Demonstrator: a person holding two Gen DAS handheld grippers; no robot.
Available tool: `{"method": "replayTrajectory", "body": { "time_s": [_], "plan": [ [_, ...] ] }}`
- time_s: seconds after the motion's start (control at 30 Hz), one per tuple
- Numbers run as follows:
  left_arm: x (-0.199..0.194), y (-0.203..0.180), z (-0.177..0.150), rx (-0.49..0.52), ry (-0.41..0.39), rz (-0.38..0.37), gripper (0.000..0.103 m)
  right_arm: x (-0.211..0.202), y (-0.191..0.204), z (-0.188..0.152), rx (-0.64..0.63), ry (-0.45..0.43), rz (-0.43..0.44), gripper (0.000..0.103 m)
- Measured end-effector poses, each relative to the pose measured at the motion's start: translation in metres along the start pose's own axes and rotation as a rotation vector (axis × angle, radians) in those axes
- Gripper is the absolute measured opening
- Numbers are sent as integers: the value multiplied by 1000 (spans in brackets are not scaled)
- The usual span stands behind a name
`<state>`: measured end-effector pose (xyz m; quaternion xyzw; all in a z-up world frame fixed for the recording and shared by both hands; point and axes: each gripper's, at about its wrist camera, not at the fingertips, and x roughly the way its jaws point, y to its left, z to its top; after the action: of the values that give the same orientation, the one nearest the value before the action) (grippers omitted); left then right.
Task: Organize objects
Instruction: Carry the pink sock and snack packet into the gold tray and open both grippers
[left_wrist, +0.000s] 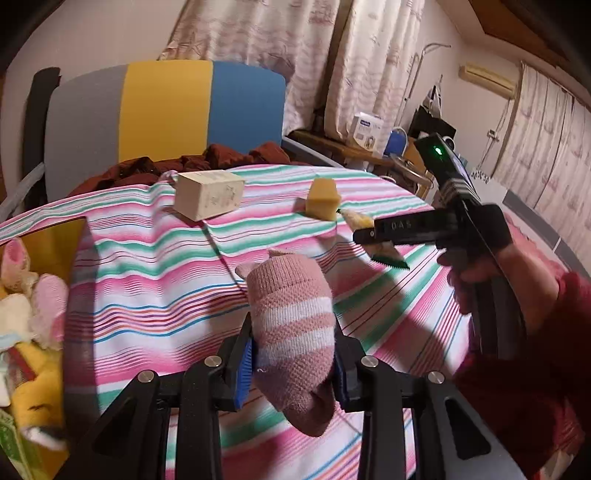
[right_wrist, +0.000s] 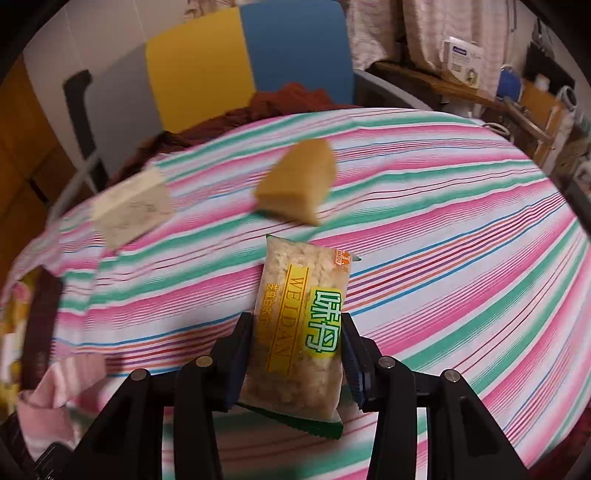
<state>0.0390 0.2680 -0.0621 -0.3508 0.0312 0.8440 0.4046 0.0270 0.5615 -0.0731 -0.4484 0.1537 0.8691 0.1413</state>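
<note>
My left gripper (left_wrist: 293, 363) is shut on a pink and white striped sock (left_wrist: 291, 325) and holds it above the striped tablecloth (left_wrist: 155, 280). My right gripper (right_wrist: 297, 354) is shut on a snack packet (right_wrist: 301, 332) with green and yellow print, held above the cloth. In the left wrist view the right gripper (left_wrist: 373, 236) shows at the right with the packet (left_wrist: 388, 254) in it. A cream box (left_wrist: 208, 194) and a yellow block (left_wrist: 323, 199) lie on the cloth at the far side; both also show in the right wrist view, the box (right_wrist: 131, 206) and the block (right_wrist: 297, 182).
A container (left_wrist: 55, 236) at the left edge holds several socks and soft items (left_wrist: 33, 314). A chair (left_wrist: 166, 110) with grey, yellow and blue panels stands behind the table with a dark red cloth (left_wrist: 184, 166) on it. A cluttered shelf (left_wrist: 369, 147) is at the far right.
</note>
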Motion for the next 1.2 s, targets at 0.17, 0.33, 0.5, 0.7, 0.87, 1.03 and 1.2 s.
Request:
{"method": "replayTrajectory", "body": {
  "time_s": [0.17, 0.33, 0.5, 0.7, 0.87, 1.03, 1.2],
  "plan": [
    [-27, 16, -3, -49, -30, 0, 34, -24, 54, -20, -66, -13, 107, 46],
    [-61, 35, -8, -89, -73, 22, 34, -48, 116, -38, -143, -30, 221, 45],
    [-97, 64, -19, -148, -117, 81, 34, -66, 167, -52, -194, -30, 323, 45],
    [-128, 105, -37, -262, -135, 151, 34, -71, 218, -70, -235, 22, 421, 46],
    [-137, 140, -54, -371, -115, 173, 34, -73, 251, -84, -297, 54, 475, 46],
    [-128, 164, -60, -449, -71, 147, 34, -74, 277, -94, -324, 138, 563, 46],
    [-110, 186, -62, -500, -2, 158, 34, -64, 298, -103, -351, 208, 595, 46]
  ]
}}
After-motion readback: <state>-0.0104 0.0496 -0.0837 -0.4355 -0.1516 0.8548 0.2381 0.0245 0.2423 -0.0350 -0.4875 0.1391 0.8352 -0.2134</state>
